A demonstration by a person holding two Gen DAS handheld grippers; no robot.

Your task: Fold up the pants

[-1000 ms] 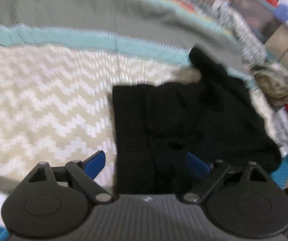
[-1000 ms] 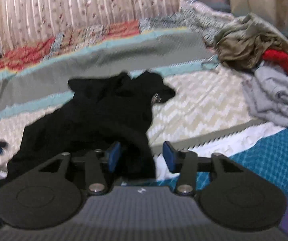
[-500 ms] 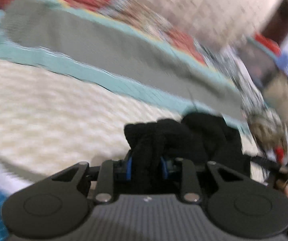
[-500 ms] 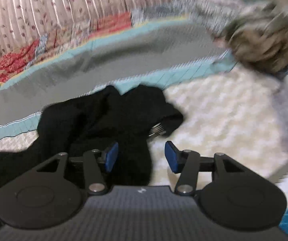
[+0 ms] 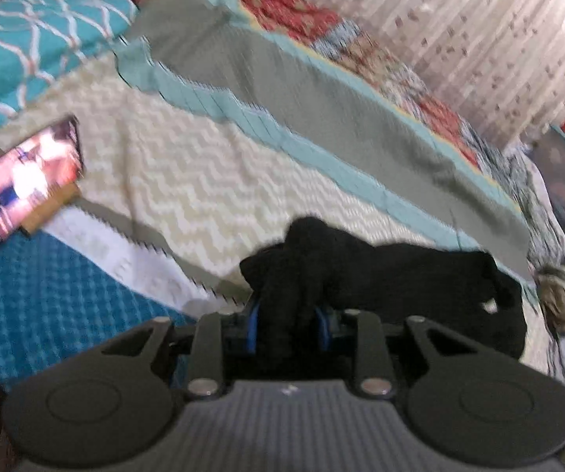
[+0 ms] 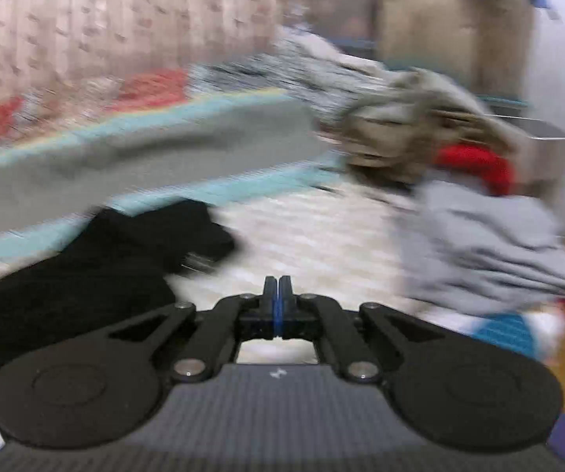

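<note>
The black pants (image 5: 400,271) lie crumpled on the cream zigzag blanket (image 5: 188,181) of the bed. My left gripper (image 5: 287,326) is shut on a bunched end of the pants, lifted off the blanket. In the right wrist view the pants (image 6: 97,271) lie to the left. My right gripper (image 6: 277,287) is shut with its pads together and nothing between them, over the blanket to the right of the pants.
A phone (image 5: 23,181) with a lit screen lies at the bed's left edge. A pile of grey, olive and red clothes (image 6: 479,212) sits at the right. A teal-edged grey blanket (image 5: 321,102) runs along the back, by a curtain (image 5: 459,19).
My left gripper closed on the pants' end and lifted it, swinging left. My right gripper closed empty and moved right, off the pants.
</note>
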